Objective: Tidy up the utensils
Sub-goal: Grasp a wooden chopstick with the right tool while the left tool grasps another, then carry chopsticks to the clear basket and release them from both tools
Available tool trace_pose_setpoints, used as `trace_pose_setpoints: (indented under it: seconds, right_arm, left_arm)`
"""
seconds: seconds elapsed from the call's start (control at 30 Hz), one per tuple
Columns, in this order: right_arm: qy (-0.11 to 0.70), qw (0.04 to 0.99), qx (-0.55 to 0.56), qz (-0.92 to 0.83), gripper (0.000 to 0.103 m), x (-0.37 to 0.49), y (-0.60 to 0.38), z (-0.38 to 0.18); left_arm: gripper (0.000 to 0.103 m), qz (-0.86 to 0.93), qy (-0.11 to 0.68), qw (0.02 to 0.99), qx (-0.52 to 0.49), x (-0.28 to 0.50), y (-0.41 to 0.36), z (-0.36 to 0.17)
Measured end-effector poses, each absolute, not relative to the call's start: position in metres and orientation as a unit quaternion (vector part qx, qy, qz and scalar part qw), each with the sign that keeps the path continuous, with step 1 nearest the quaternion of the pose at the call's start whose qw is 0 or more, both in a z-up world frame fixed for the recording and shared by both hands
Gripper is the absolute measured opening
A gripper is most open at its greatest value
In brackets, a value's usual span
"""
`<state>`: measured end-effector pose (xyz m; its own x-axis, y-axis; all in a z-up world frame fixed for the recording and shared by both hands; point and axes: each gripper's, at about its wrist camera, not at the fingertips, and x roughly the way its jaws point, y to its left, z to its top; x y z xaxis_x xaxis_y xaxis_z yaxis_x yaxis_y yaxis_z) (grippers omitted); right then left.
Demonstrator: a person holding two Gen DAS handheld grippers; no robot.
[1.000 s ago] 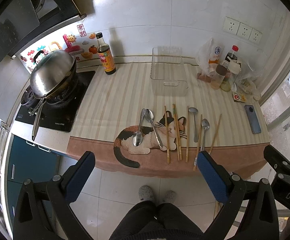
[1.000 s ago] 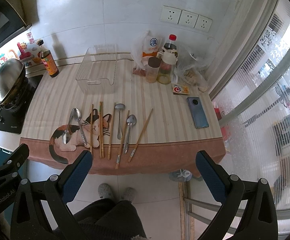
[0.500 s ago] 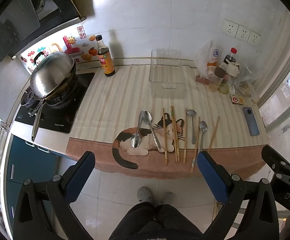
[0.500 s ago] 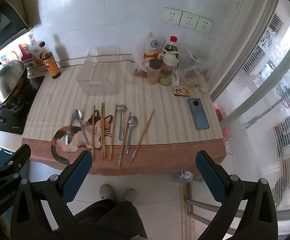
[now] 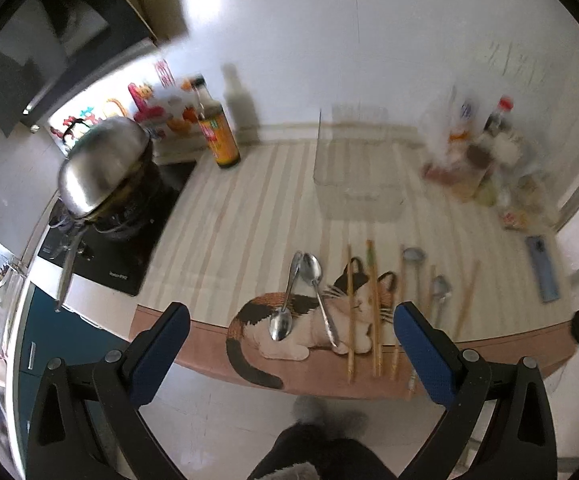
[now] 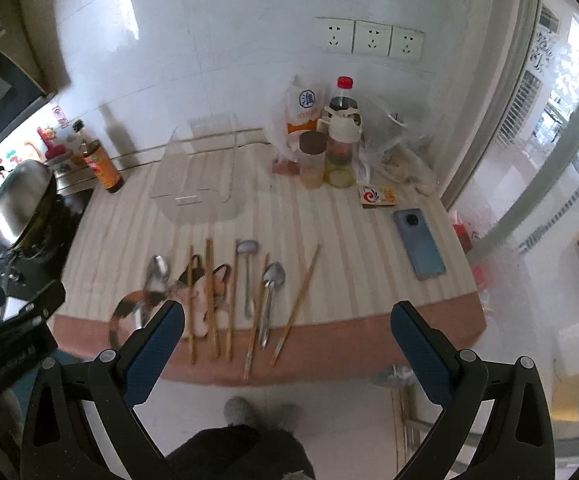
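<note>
Several metal spoons and wooden chopsticks lie side by side near the front edge of a striped counter cloth with a cat picture. A clear plastic bin stands empty behind them. My left gripper is open and empty, in front of the counter edge below the two left spoons. My right gripper is open and empty, in front of the edge below the right chopsticks.
A steel wok sits on the hob at the left. A sauce bottle stands by the wall. Bottles, jars and bags crowd the back right. A phone lies at the right. The person's legs are below.
Both grippers have moved forward and closer to the counter; the utensils now look larger and nearer the fingers. Nothing on the counter has moved.
</note>
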<state>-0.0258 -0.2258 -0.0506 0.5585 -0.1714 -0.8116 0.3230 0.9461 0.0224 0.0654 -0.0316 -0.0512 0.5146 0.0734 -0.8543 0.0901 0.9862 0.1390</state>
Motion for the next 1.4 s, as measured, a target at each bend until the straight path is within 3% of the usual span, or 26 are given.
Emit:
trace_pose_setpoints:
  seconds: [0.07, 0.17, 0.2, 0.23, 0.3, 0.33, 0.4, 0.47, 0.7, 0.87, 0.9, 0.93, 1.03, 1.4]
  right_arm:
    - [0.458, 0.871, 0.096, -0.152, 0.101, -0.012, -0.238, -0.073]
    - [0.486, 0.849, 0.128, -0.165, 0.082, 0.015, -0.258, -0.114]
    - [0.499, 0.839, 0.138, -0.168, 0.070, 0.024, -0.265, -0.130]
    - [0.509, 0.831, 0.149, -0.170, 0.060, 0.033, -0.272, -0.146]
    - [0.521, 0.818, 0.161, -0.181, 0.054, 0.043, -0.281, -0.171]
    - [0.530, 0.808, 0.170, -0.190, 0.050, 0.050, -0.288, -0.188]
    - [0.546, 0.791, 0.189, -0.199, 0.046, 0.058, -0.298, -0.213]
    - [0.565, 0.773, 0.206, -0.203, 0.045, 0.064, -0.306, -0.236]
    - [0.615, 0.722, 0.244, -0.201, 0.045, 0.081, -0.309, -0.291]
    - [0.632, 0.709, 0.234, -0.206, 0.045, 0.095, -0.300, -0.316]
    - [0.636, 0.708, 0.224, -0.210, 0.044, 0.097, -0.298, -0.319]
    - [0.642, 0.707, 0.208, -0.214, 0.031, 0.100, -0.294, -0.325]
    - [0.645, 0.711, 0.168, -0.223, 0.007, 0.103, -0.288, -0.329]
    - [0.668, 0.696, 0.125, -0.230, 0.008, 0.104, -0.287, -0.334]
  left_arm:
    - [0.103, -0.001, 0.516, 0.852, 0.091, 0.090, -0.034, -0.081]
    - [0.103, -0.007, 0.551, 0.829, 0.100, 0.117, -0.037, -0.124]
    - [0.103, -0.014, 0.569, 0.817, 0.098, 0.131, -0.037, -0.143]
    - [0.097, -0.018, 0.578, 0.810, 0.096, 0.136, -0.037, -0.154]
    - [0.092, -0.031, 0.607, 0.789, 0.090, 0.152, -0.039, -0.182]
    - [0.083, -0.037, 0.621, 0.778, 0.088, 0.159, -0.041, -0.194]
    - [0.073, -0.058, 0.650, 0.753, 0.084, 0.169, -0.048, -0.221]
    - [0.055, -0.073, 0.669, 0.735, 0.089, 0.175, -0.058, -0.241]
    - [0.033, -0.098, 0.715, 0.686, 0.090, 0.178, -0.070, -0.290]
    - [0.006, -0.101, 0.715, 0.685, 0.094, 0.175, -0.065, -0.295]
    - [0.005, -0.104, 0.712, 0.688, 0.094, 0.174, -0.062, -0.295]
    - [0.004, -0.108, 0.712, 0.688, 0.093, 0.176, -0.061, -0.296]
    - [0.004, -0.117, 0.704, 0.692, 0.103, 0.180, -0.055, -0.295]
    - [0.007, -0.140, 0.695, 0.694, 0.124, 0.196, -0.043, -0.298]
